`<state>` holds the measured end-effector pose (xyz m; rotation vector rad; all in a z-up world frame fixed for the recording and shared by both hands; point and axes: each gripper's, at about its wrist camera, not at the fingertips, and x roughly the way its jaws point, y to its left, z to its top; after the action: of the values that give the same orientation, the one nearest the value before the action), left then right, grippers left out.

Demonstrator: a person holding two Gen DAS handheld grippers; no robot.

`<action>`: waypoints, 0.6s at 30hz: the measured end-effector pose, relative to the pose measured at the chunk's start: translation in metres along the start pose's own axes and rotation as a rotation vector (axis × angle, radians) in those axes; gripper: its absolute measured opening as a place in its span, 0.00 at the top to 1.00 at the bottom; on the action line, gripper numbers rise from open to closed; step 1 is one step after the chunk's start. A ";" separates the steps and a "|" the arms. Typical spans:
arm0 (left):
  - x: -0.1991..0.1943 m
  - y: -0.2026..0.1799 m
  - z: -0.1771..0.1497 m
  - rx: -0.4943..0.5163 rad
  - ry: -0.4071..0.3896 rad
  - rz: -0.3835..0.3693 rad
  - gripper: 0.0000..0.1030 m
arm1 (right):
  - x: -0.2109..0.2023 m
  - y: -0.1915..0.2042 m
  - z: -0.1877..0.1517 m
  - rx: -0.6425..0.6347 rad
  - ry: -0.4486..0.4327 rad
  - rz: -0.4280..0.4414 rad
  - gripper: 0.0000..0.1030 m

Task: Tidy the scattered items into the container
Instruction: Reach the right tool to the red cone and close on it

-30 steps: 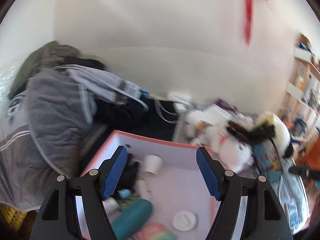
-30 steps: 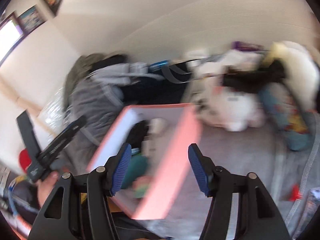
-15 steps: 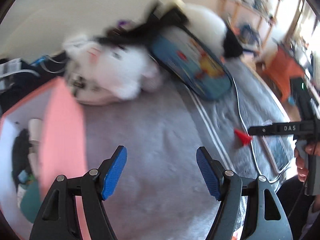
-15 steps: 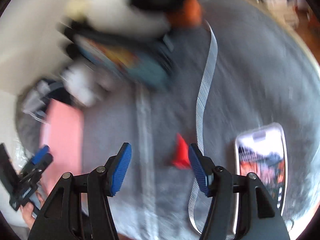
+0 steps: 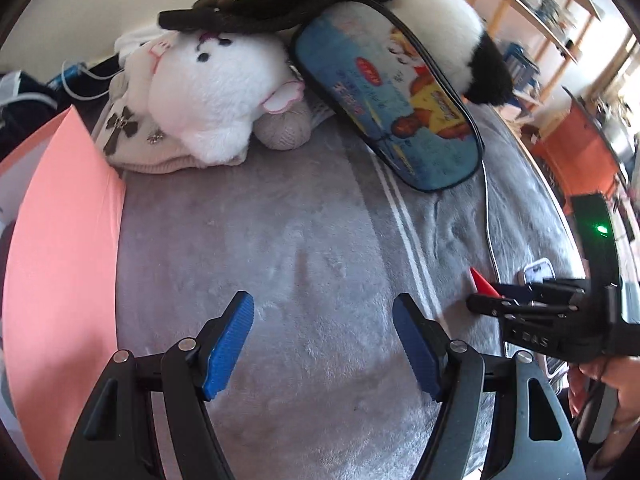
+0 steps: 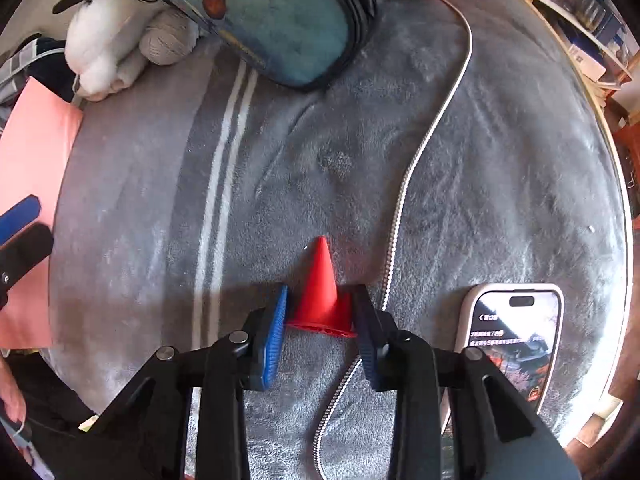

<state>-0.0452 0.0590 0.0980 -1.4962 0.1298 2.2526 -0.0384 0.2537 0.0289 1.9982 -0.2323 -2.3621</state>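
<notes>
Grey blanket (image 6: 500, 168) | red cone (image 6: 320, 292) between closing right gripper (image 6: 320, 320) fingers | left gripper (image 5: 322, 340) fingers spread, empty

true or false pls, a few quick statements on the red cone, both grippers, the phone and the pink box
1. The red cone sits between the right gripper jaws. True; they are closing on its base.
2. The left gripper holds a plush toy. False: nothing is between its open jaws, only grey blanket.
3. The phone lies face down. False: its lit screen faces up.
4. The cone is inside the pink box. False: it stands on the blanket, apart from the box.
5. A braided cable runs beside the cone. True.
</notes>
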 end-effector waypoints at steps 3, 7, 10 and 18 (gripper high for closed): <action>-0.006 0.005 0.006 -0.072 -0.033 -0.080 0.31 | -0.018 -0.004 0.000 0.020 -0.056 0.062 0.70; -0.008 -0.002 0.028 -0.189 -0.073 -0.288 0.12 | -0.053 -0.028 0.001 0.135 -0.178 0.177 0.70; 0.000 -0.022 0.060 -0.250 -0.058 -0.349 0.10 | -0.065 -0.054 0.006 0.240 -0.233 0.220 0.70; 0.052 -0.089 0.161 -0.222 0.006 -0.142 0.10 | -0.068 -0.061 0.005 0.273 -0.226 0.233 0.70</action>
<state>-0.1641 0.2046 0.1315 -1.5690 -0.2260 2.2056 -0.0276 0.3226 0.0872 1.6782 -0.7895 -2.5078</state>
